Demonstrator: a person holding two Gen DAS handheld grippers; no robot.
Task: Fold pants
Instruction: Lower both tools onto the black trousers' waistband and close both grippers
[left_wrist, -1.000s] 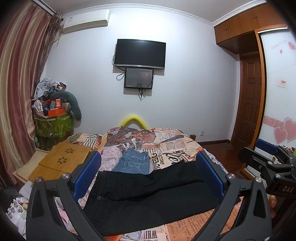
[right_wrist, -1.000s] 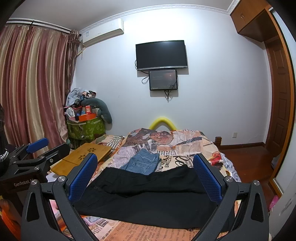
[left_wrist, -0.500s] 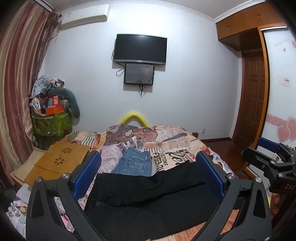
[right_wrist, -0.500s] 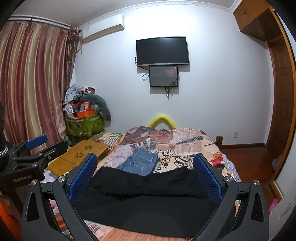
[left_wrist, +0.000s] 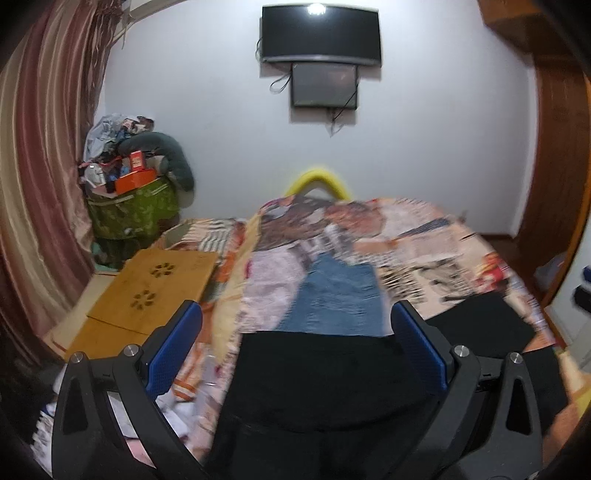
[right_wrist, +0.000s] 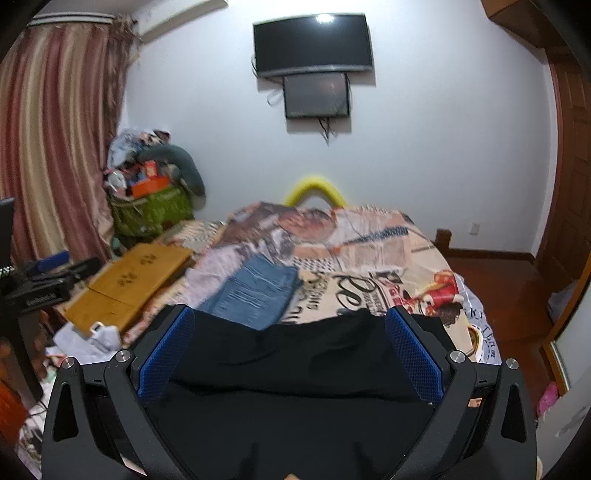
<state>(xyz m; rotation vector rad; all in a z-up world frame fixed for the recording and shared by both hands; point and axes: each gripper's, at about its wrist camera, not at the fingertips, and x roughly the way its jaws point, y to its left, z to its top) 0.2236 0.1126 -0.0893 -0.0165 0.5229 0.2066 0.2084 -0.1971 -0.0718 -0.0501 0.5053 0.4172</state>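
Between both pairs of wide-open, empty tongs, left gripper (left_wrist: 295, 350) and right gripper (right_wrist: 290, 350), lie the black pants (right_wrist: 295, 369), spread flat on the bed (right_wrist: 388, 258) just below and ahead, likely laid out ready for folding; beyond them, folded blue jeans (right_wrist: 258, 291)

On the bed (left_wrist: 424, 236), the pants (left_wrist: 325, 373) lay between the left gripper's fingers (left_wrist: 173, 347), with the folded jeans (left_wrist: 336, 295) just beyond them and the lap desk (left_wrist: 147, 284) left of the fingers.
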